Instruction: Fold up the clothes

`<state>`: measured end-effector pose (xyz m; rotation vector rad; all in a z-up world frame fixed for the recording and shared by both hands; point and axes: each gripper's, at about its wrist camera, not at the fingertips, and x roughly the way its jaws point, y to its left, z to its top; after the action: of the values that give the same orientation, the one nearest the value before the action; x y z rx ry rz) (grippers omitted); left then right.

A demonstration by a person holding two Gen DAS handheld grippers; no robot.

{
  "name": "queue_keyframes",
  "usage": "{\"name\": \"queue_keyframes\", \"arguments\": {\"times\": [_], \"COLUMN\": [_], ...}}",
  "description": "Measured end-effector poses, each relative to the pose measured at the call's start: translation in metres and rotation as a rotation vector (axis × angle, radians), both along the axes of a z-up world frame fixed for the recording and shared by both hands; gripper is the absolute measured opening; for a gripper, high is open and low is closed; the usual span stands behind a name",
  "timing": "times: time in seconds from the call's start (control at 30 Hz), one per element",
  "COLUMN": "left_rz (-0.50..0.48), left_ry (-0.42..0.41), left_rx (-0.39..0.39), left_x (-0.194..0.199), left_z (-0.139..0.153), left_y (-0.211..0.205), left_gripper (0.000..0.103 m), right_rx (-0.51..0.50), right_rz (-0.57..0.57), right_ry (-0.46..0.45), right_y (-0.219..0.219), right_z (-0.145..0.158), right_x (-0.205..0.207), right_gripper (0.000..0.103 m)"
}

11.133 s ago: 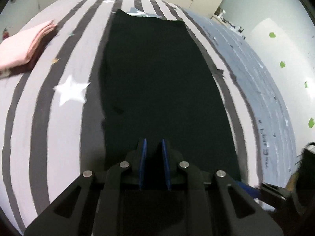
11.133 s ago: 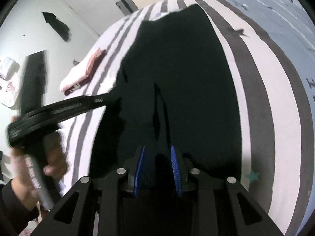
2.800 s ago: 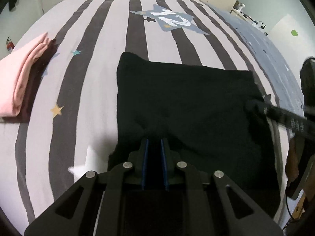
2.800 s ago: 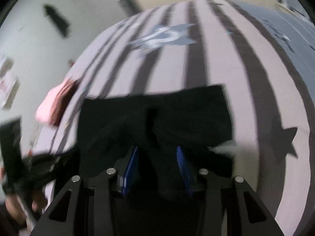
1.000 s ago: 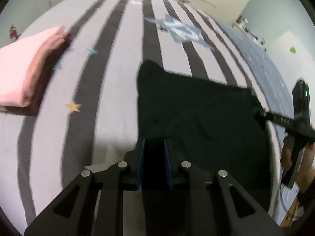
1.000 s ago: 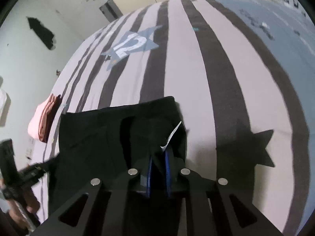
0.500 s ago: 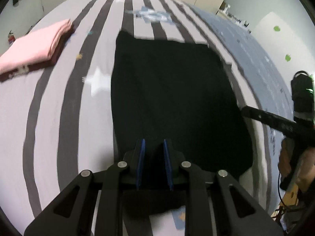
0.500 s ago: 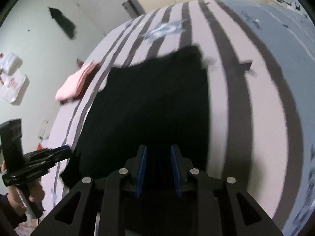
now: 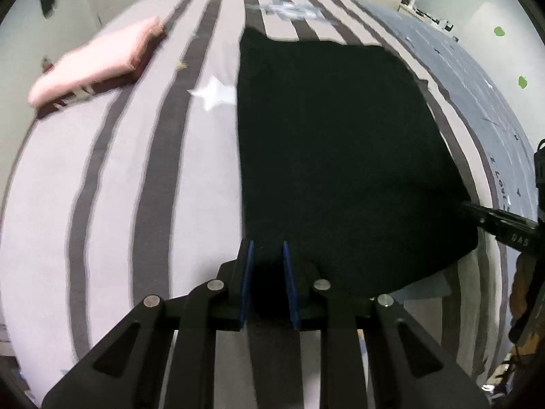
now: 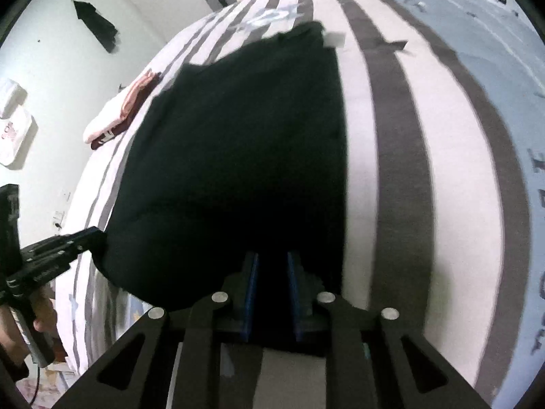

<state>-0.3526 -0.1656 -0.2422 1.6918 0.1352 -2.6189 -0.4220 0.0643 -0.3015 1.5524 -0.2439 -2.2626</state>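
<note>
Both your left gripper [image 9: 267, 284] and right gripper [image 10: 271, 294] clamp the black cloth garment's [image 9: 340, 156] near edge; next, lay it flat on the striped bed [image 9: 119, 170].

Both views are motion-blurred. The black garment [image 9: 340, 156] shows no seams or folds, a featureless dark mass. Its near edge vanishes between the left gripper's [image 9: 267, 259] blue pads, and likewise at the right gripper [image 10: 270, 272], lower centre.
</note>
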Motion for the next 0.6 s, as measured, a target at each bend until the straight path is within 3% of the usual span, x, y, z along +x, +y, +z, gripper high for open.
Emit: {"name": "queue_keyframes", "arguments": {"times": [0.1, 0.2, 0.33, 0.4, 0.43, 0.6], "left_rz": [-0.009, 0.011, 0.049, 0.066, 0.077, 0.139], "left_ry": [0.01, -0.024, -0.03, -0.023, -0.019, 0.013], "left_rx": [0.023, 0.0, 0.054, 0.054, 0.053, 0.029], "left_x": [0.01, 0.011, 0.003, 0.005, 0.007, 0.012], "left_z": [0.003, -0.022, -0.045, -0.038, -0.033, -0.008], "left_y": [0.0, -0.004, -0.016, -0.019, -0.021, -0.027], "left_gripper": [0.017, 0.017, 0.024, 0.025, 0.026, 0.027], "right_rx": [0.002, 0.012, -0.01, 0.01, 0.076, 0.037], "right_rz": [-0.016, -0.026, -0.037, -0.06, -0.089, -0.146], "right_ry": [0.001, -0.031, -0.036, -0.028, -0.019, -0.036], "right_y": [0.009, 0.015, 0.024, 0.032, 0.037, 0.057], "right_z": [0.002, -0.012, -0.021, -0.018, -0.016, -0.007], "right_x": [0.007, 0.01, 0.008, 0.01, 0.011, 0.013], "right_gripper": [0.017, 0.017, 0.011, 0.012, 0.019, 0.021]}}
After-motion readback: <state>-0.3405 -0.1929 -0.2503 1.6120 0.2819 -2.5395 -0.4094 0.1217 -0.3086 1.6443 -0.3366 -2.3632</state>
